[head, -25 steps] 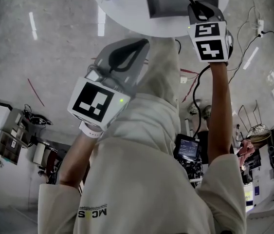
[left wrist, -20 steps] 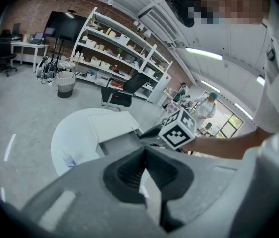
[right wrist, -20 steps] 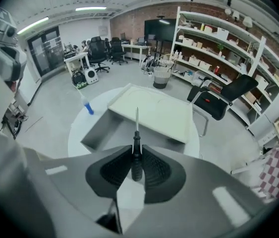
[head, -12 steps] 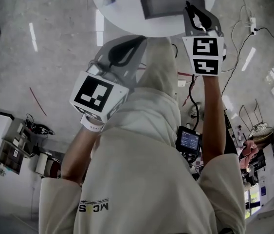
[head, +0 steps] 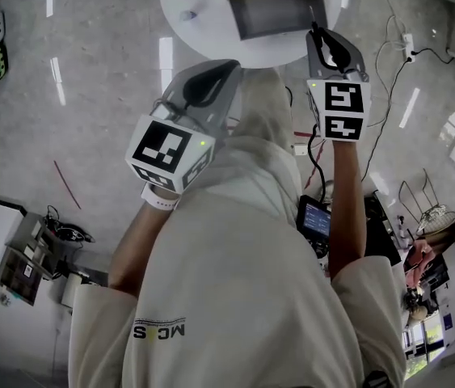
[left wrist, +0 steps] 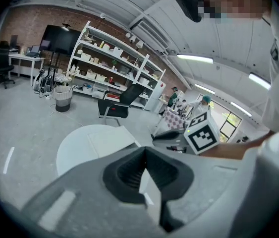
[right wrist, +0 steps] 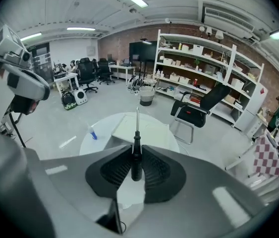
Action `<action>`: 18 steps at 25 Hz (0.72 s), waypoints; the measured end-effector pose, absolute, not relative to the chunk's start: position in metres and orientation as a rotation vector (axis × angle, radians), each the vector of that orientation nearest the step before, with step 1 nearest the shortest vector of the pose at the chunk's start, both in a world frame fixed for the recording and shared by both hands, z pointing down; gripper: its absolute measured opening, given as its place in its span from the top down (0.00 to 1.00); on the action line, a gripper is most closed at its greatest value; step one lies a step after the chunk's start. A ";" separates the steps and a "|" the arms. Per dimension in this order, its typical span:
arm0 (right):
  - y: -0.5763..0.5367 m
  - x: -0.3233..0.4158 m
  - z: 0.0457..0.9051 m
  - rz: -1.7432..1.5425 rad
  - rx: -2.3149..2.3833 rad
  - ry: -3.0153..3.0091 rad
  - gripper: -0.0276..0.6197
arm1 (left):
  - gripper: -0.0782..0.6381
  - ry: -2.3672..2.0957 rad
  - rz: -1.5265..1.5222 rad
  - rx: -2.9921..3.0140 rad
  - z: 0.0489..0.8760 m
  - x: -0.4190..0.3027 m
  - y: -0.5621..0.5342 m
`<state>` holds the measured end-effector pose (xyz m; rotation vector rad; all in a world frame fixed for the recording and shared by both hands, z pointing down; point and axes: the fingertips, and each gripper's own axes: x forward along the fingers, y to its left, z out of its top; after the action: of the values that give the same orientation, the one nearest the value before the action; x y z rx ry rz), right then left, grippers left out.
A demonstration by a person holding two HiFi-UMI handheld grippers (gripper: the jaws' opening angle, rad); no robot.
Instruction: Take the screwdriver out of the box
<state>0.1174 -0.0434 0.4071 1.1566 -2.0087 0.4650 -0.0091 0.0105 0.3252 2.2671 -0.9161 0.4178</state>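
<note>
Right gripper (right wrist: pixel 136 168): my fingers (right wrist: pixel 154 170) pinching screwdriver (right wrist: pixel 137 145) handle, lifted clear, near box (head: pixel 271 6) on bench (head: pixel 195 10). Left gripper (left wrist: pixel 145 157): fingers pressed together, empty. Risk: slim handle pivots in pinch, falls toward box.

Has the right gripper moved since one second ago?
Yes. The right gripper, shut on the screwdriver, has drawn back toward the person: its tips lay over the box, now they sit at its near right corner.
</note>
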 end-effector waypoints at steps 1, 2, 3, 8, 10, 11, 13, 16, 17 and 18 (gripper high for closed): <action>-0.040 0.119 0.401 0.464 1.172 -2.009 0.86 | 0.89 -0.915 0.412 2.276 0.321 -0.009 0.012; -0.036 0.120 0.395 0.468 1.190 -2.010 0.86 | 0.89 -0.914 0.407 2.285 0.317 -0.010 0.014; -0.032 0.121 0.389 0.479 1.206 -2.010 0.86 | 0.89 -0.913 0.402 2.294 0.313 -0.010 0.014; -0.013 0.123 0.359 0.538 1.269 -2.040 0.86 | 0.89 -0.925 0.375 2.336 0.291 -0.015 0.016; -0.004 0.124 0.347 0.551 1.290 -2.051 0.86 | 0.89 -0.930 0.358 2.345 0.283 -0.015 0.019; -0.001 0.125 0.341 0.556 1.302 -2.058 0.86 | 0.89 -0.932 0.350 2.350 0.279 -0.016 0.020; 0.006 0.124 0.328 0.563 1.324 -2.074 0.86 | 0.89 -0.936 0.338 2.366 0.271 -0.017 0.021; 0.015 0.124 0.310 0.574 1.348 -2.102 0.86 | 0.89 -0.938 0.319 2.398 0.259 -0.015 0.022; 0.018 0.124 0.305 0.577 1.356 -2.110 0.86 | 0.89 -0.939 0.311 2.409 0.255 -0.015 0.022; 0.021 0.123 0.299 0.578 1.365 -2.119 0.86 | 0.89 -0.940 0.302 2.418 0.251 -0.014 0.023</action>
<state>0.1233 0.0215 0.2991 1.3645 -2.1186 0.5781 -0.0145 0.0230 0.2509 2.4185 -0.9402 0.3023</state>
